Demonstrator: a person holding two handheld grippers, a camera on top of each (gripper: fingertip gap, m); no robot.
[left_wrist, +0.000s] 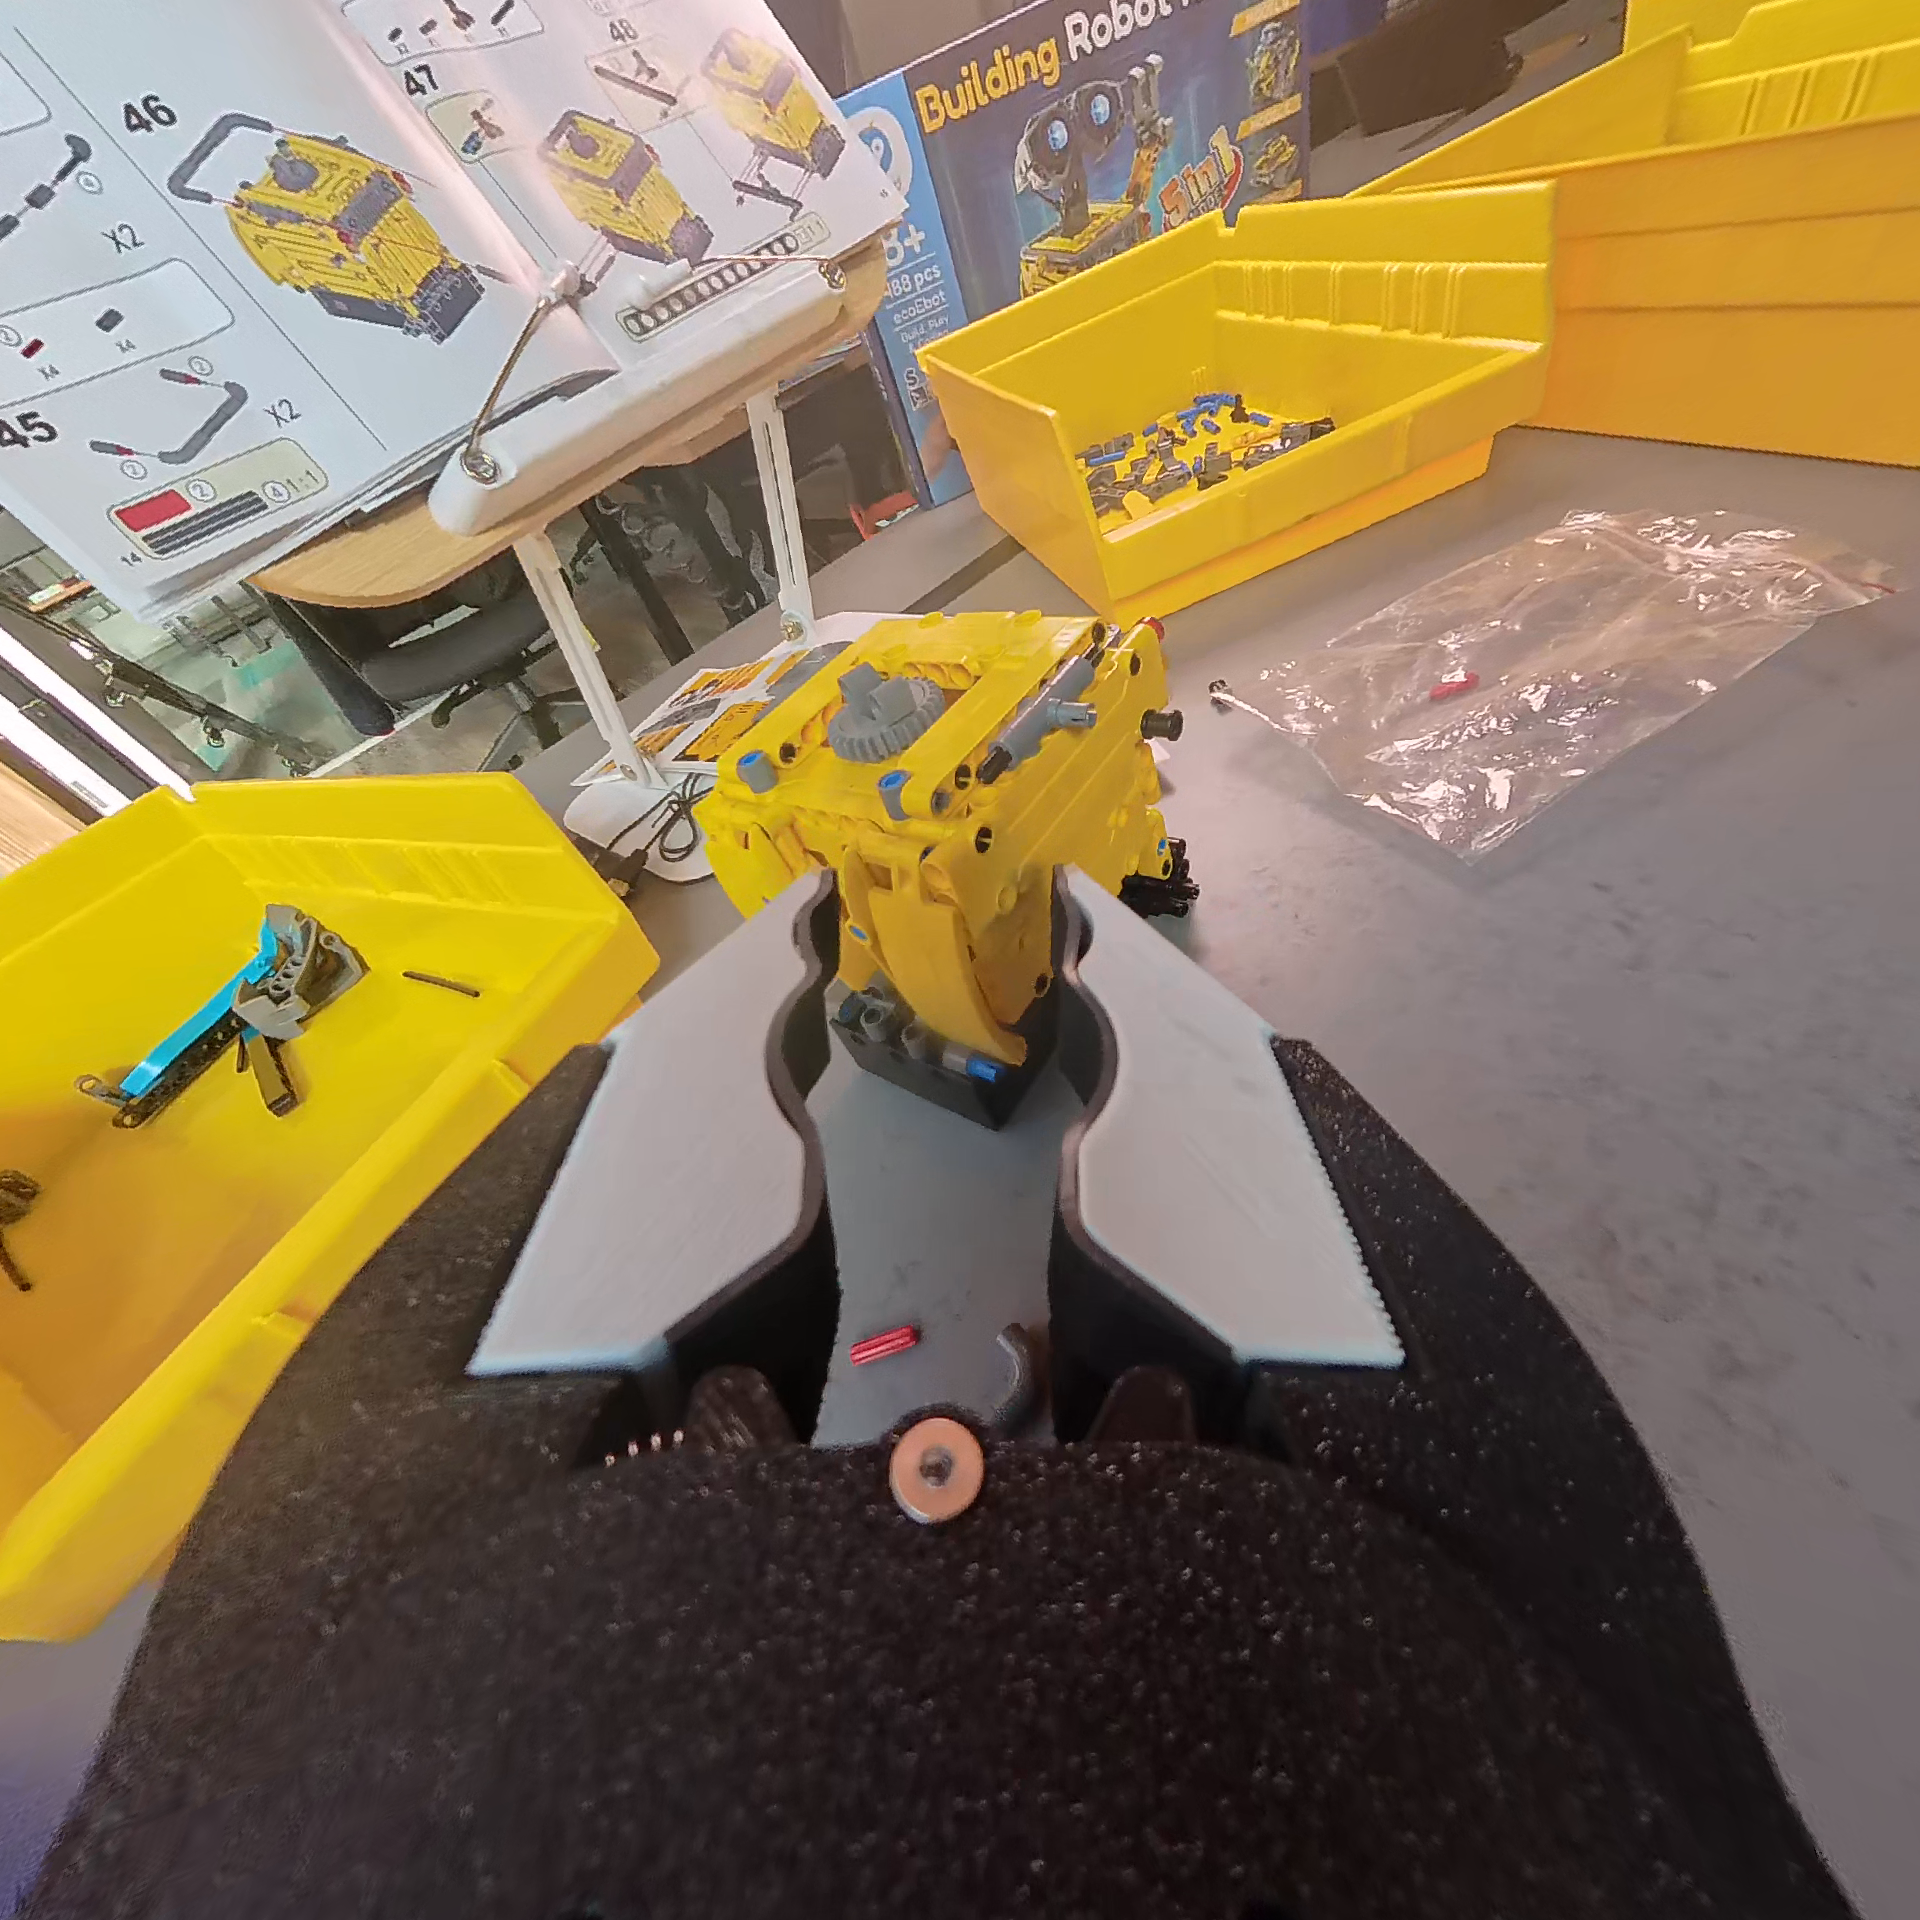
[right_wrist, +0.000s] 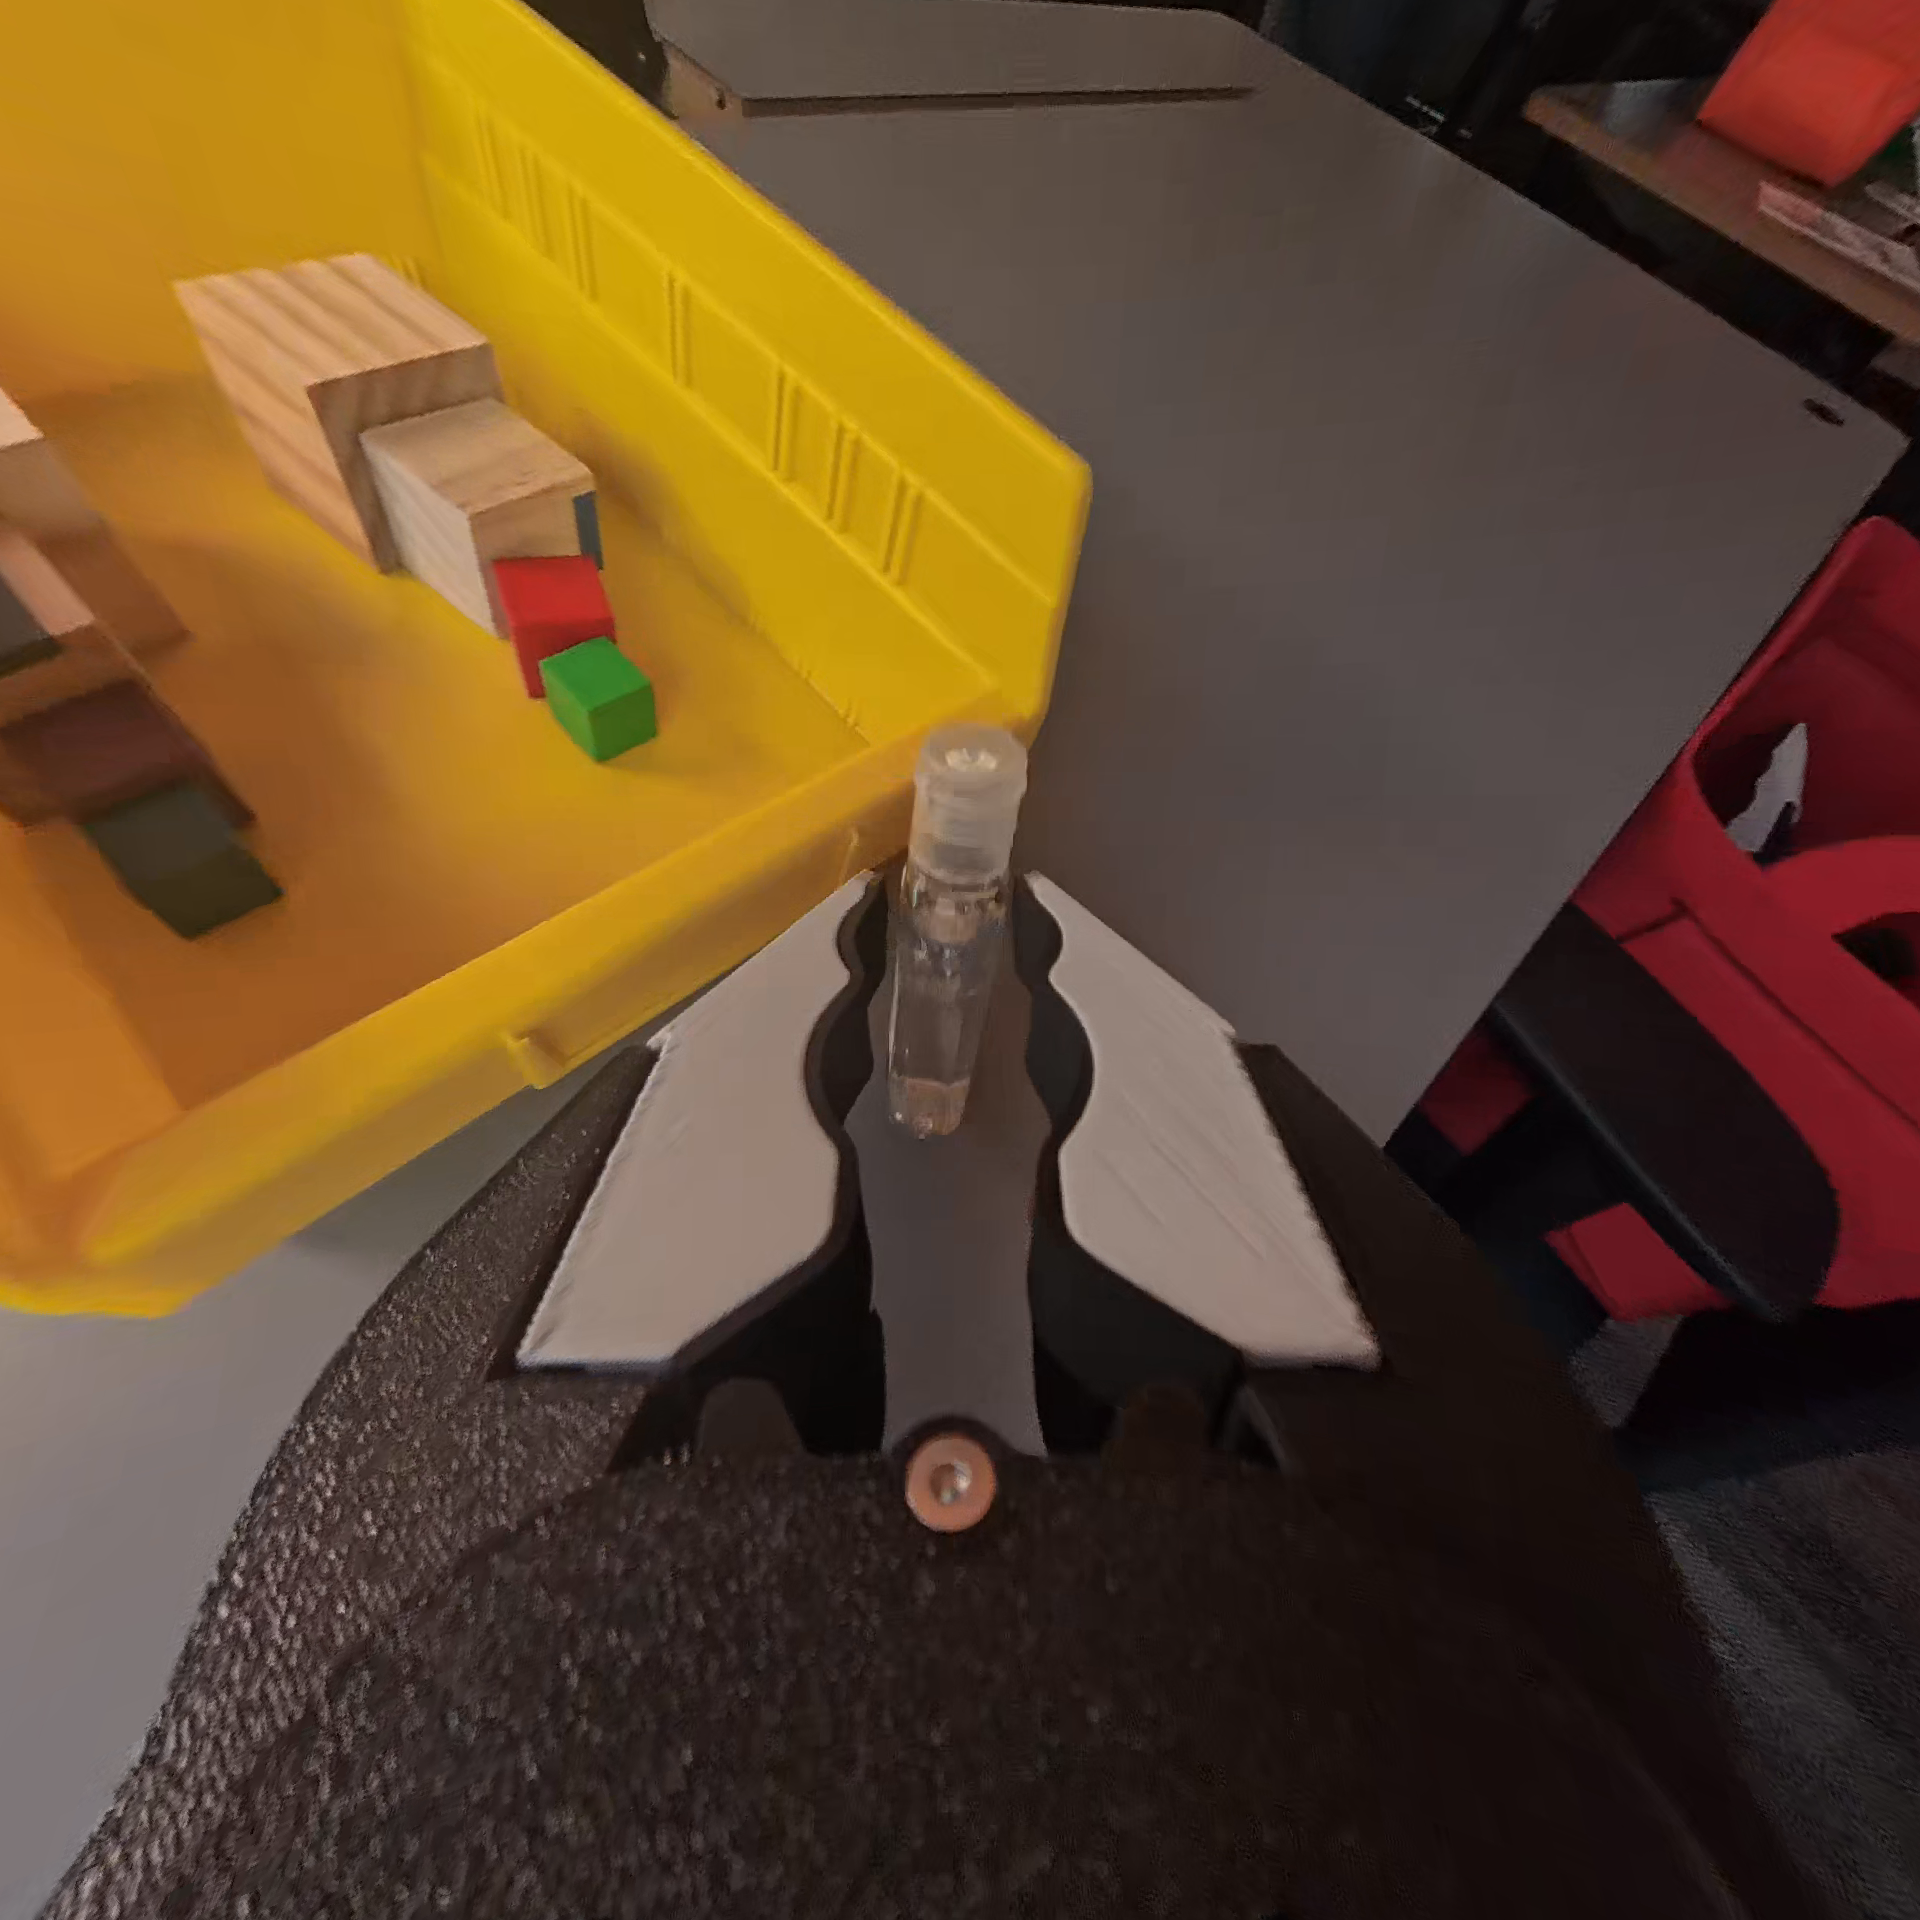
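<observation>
A: What is the left gripper doing?

B: Its grey fingers are closing around the lower part of a yellow brick-built model, which is standing on the grey table. The tips are sitting against the model's sides; whether they are squeezing it I cannot tell.

A: And what is lying around it?

B: A small red pin is lying on the table between the fingers. A yellow bin holding a blue-and-grey assembly is sitting toward the table's left edge, a second bin of loose parts toward the far edge, and a clear plastic bag beside it. An instruction booklet is leaning on a stand.

A: The right gripper?

B: Its fingers are pinching a clear capped vial, upright, just beside the near corner of a yellow bin holding wooden blocks, a red cube and a green cube.
</observation>
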